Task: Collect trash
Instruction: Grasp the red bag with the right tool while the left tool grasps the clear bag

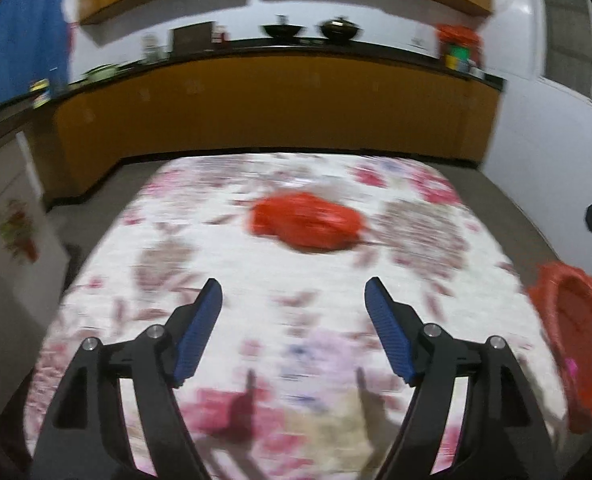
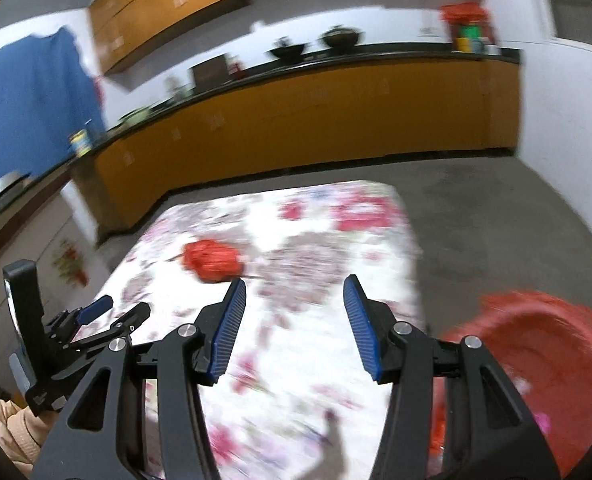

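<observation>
A crumpled red plastic bag lies near the middle of a table with a floral cloth; it also shows in the right wrist view. My left gripper is open and empty, above the cloth short of the bag. My right gripper is open and empty, over the table's right part, the bag ahead to its left. The left gripper's fingers show at the left of the right wrist view. A red bin stands beside the table's right edge; it also shows in the left wrist view. Both views are blurred.
An orange kitchen counter with pots and jars runs behind the table. Grey floor lies to the right of the table. A white wall stands at the right. A blue cloth hangs at the far left.
</observation>
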